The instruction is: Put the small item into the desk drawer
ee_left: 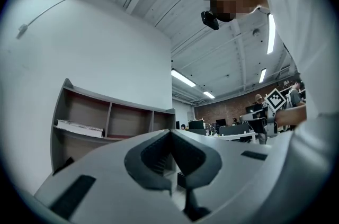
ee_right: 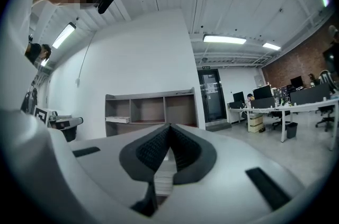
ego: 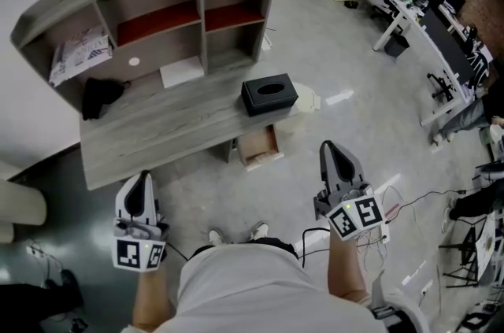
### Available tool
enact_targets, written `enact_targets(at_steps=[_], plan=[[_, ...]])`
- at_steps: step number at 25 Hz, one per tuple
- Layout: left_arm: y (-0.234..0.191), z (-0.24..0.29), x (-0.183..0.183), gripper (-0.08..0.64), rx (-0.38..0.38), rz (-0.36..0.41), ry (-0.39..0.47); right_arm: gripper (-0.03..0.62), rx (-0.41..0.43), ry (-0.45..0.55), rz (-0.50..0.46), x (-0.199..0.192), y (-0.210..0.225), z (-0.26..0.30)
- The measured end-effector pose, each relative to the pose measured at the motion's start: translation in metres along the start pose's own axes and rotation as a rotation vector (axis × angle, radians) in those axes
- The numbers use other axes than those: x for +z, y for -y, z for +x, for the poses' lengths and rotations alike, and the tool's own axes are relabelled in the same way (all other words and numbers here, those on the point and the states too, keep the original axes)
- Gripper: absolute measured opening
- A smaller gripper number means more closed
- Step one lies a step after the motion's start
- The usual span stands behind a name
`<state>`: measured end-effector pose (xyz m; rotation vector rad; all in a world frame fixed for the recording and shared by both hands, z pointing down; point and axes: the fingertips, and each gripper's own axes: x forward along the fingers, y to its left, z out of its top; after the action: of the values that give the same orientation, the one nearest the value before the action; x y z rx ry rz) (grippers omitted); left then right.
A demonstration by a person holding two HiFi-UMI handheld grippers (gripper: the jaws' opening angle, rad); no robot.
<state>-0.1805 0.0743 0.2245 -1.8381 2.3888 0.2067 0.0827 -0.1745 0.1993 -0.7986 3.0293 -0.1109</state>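
Left tongs (ego: 142, 183) and right tongs (ego: 337, 154), closed and empty, hover at 6 o'clock of the table (ego: 157, 131); drawer (ego: 258, 148) open, likely for loading.

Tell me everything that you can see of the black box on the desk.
The black box is a low rectangular case with a matte, dark look and an oval slot in its top, like a tissue holder. What is inside the slot cannot be made out. It lies flat on the grey desk, at the right end near the front edge, turned slightly askew. Only the desk touches it.
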Motion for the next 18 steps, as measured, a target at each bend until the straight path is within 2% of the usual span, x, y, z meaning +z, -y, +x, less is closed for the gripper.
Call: enact_targets(at_steps=[8,18], plan=[[-0.019,-0.015,0.002,0.017,-0.006,0.001,-0.003,0.021,-0.010,-0.031,-0.026,-0.009,-0.027,0.001],[-0.029,-0.031,-0.002,0.017,-0.021,-0.015,-0.015,0.021,-0.014,-0.022,-0.024,-0.009,-0.052,-0.005]])
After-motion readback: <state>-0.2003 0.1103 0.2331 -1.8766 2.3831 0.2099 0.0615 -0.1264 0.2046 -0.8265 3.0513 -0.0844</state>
